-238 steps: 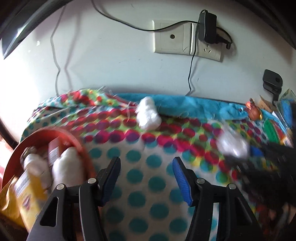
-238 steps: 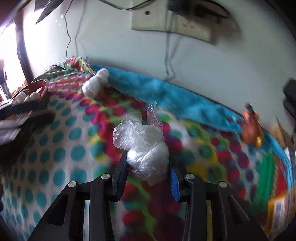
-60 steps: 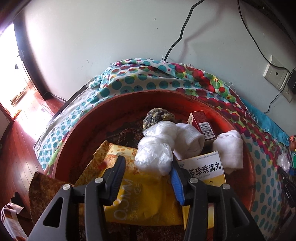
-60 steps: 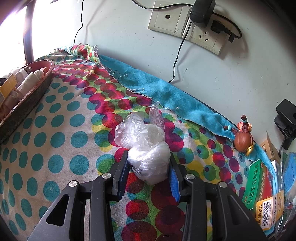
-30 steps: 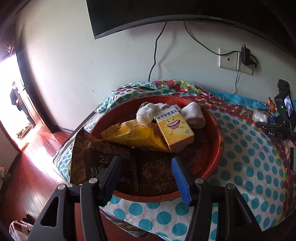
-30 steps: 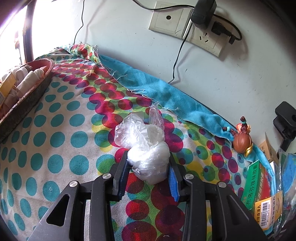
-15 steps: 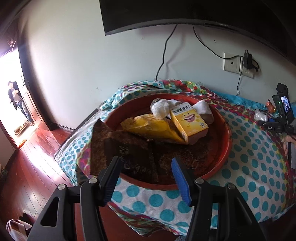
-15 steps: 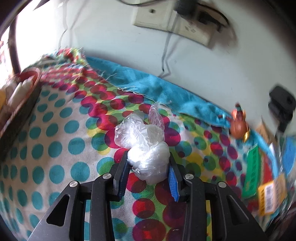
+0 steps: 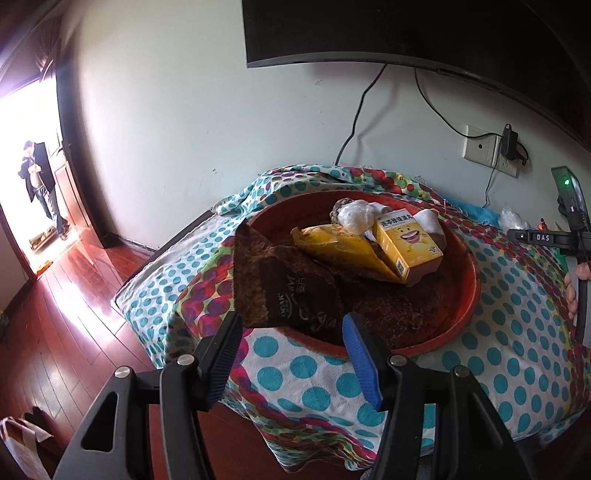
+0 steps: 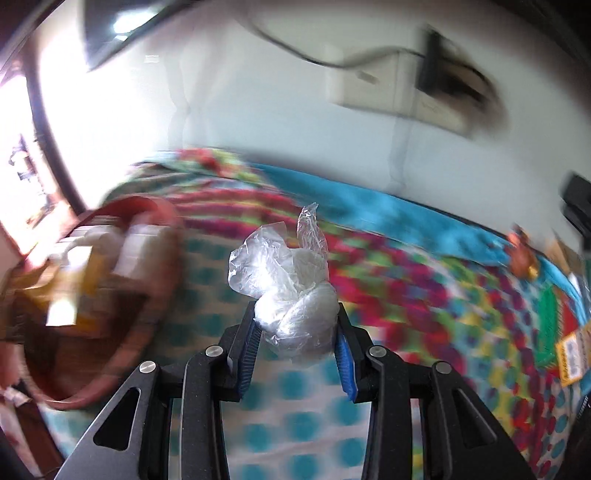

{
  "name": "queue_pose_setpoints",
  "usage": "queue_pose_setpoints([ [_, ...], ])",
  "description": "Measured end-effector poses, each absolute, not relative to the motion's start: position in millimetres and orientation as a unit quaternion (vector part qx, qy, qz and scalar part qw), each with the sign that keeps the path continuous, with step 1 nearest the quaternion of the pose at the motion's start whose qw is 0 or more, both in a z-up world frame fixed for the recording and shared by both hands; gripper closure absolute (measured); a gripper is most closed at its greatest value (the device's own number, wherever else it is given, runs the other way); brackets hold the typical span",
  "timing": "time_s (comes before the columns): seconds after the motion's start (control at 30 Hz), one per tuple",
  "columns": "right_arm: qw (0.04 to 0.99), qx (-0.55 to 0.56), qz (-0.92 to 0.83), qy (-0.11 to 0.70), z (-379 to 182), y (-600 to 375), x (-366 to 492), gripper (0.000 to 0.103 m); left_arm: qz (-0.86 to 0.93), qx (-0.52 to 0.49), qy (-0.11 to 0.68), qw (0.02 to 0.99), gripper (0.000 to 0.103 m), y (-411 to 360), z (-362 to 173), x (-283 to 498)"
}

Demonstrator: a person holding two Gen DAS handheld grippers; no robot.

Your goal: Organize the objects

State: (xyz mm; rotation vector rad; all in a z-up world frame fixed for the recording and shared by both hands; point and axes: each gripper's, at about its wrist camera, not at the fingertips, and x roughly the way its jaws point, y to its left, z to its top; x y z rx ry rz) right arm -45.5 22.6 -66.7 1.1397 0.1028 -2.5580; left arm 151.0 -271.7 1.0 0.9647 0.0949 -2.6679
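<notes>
A clear plastic bag of white stuff [image 10: 295,295] hangs above the dotted cloth, and my right gripper [image 10: 295,328] is shut on it. To its left, blurred, lies the red round tray [image 10: 162,236]. In the left wrist view the same red tray [image 9: 469,291] holds a yellow box [image 9: 406,240], a yellow packet [image 9: 340,247], a brown packet [image 9: 288,291], another bagged white lump [image 9: 356,218] and white rolls. My left gripper [image 9: 291,350] stands open and empty, back from the tray's near rim. The right-hand gripper tool [image 9: 543,236] shows at the far right.
The dotted cloth [image 9: 517,332] covers a low table against a white wall with a socket plate [image 9: 484,147] and cables. A dark screen [image 9: 406,33] hangs above. Wooden floor [image 9: 66,314] lies left, with a person [image 9: 37,181] in the bright doorway. A small brown figurine [image 10: 521,258] and boxes sit far right.
My left gripper has pulled back from the tray, which looks smaller and further right. My right gripper has lifted the bag off the cloth and swung toward the tray; its view is blurred.
</notes>
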Motion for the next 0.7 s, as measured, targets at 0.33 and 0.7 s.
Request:
queue_pose_setpoints([
  [0.33, 0.367, 0.414, -0.829, 0.084, -60, -121, 50, 0.067, -0.917, 0.342, 0.061, 0.196, 0.045, -294, 0, 159],
  [0.7, 0.335, 0.46, -0.809, 0.145, -92, -168, 46, 0.067, -0.907, 0.37, 0.064, 0.193, 0.045, -292, -3, 159],
])
